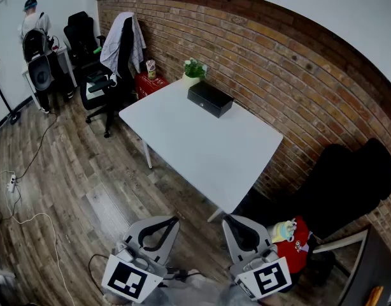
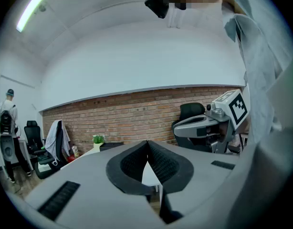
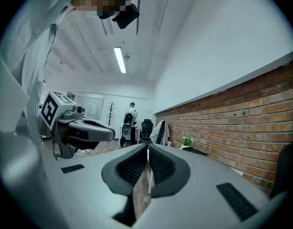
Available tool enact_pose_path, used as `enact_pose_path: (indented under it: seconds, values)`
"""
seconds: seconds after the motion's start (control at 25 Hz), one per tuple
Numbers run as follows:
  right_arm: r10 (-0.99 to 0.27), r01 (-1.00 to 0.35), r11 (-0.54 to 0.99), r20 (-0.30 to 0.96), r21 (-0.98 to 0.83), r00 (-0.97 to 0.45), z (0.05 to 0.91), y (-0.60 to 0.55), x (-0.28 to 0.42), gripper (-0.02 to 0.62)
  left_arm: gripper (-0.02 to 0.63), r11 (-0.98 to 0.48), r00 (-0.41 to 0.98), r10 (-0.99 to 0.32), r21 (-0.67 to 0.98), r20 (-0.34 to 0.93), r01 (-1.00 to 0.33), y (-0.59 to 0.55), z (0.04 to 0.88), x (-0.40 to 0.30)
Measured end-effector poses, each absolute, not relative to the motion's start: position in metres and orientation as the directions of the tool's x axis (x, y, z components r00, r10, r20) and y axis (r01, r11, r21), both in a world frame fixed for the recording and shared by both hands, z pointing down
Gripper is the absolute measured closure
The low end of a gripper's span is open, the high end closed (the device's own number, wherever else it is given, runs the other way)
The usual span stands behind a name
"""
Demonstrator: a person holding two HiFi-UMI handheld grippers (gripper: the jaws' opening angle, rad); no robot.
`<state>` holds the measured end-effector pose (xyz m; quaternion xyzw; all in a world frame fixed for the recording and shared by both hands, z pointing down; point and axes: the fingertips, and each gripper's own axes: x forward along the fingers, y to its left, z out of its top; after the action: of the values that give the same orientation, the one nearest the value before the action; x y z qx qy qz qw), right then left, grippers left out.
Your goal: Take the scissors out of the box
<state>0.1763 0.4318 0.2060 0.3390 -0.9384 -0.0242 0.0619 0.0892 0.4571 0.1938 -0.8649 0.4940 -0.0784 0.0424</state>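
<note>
A black box (image 1: 210, 99) with its lid down lies at the far end of the white table (image 1: 208, 145), close to the brick wall; no scissors show anywhere. Both grippers hover low over the wooden floor, short of the table's near corner. My left gripper (image 1: 174, 221) is shut and holds nothing; its pads meet at the tips in the left gripper view (image 2: 147, 143), where the box (image 2: 111, 146) looks small and far off. My right gripper (image 1: 229, 220) is also shut and holds nothing (image 3: 148, 148). Each gripper view shows the other gripper beside it.
A small potted plant (image 1: 194, 69) stands behind the box. Office chairs (image 1: 113, 62) and a red stool (image 1: 144, 83) stand left of the table, and a person (image 1: 33, 27) stands at a desk far left. Cables (image 1: 30, 171) run over the floor. A black chair (image 1: 348, 183) and a red-clad toy (image 1: 291, 234) are at the right.
</note>
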Motion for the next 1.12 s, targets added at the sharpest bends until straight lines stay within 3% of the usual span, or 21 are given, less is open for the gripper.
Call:
enact_pose_path:
  seconds: [1.12]
  values:
    - [-0.663, -0.659, 0.749, 0.115, 0.074, -0.740, 0.212, 0.429, 0.167, 0.551, 0.588, -0.507, 0.498, -0.861, -0.105, 0.103, -0.855, 0.452, 0.207, 0.074]
